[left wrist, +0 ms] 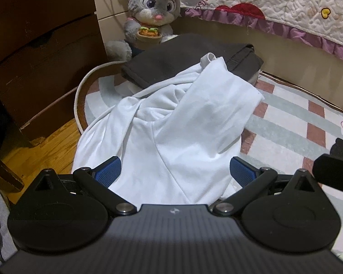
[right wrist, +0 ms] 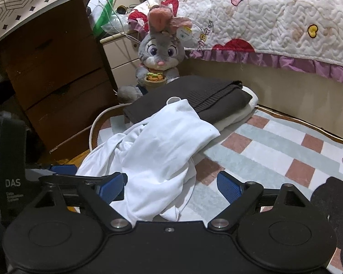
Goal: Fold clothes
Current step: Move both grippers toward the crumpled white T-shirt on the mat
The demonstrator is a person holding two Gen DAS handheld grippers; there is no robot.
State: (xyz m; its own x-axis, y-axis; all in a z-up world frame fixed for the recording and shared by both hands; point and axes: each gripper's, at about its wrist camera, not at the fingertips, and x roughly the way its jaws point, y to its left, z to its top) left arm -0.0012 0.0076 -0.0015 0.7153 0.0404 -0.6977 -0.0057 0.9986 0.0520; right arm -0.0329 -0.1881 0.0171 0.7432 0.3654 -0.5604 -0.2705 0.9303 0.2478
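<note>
A rumpled white shirt [left wrist: 171, 123] lies on the checked rug [left wrist: 292, 123], its 12 o'clock end draped onto a folded dark sweater [left wrist: 183, 54], while the left gripper [left wrist: 175, 171] and right gripper [right wrist: 170, 186] both hang spread wide over its 6 o'clock edge, pinching nothing.

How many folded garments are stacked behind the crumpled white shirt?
2. A dark knit garment lies on top, and a pale one sits beneath it, only its edge showing. The white shirt drapes over the stack's front, so more may be hidden.
</note>
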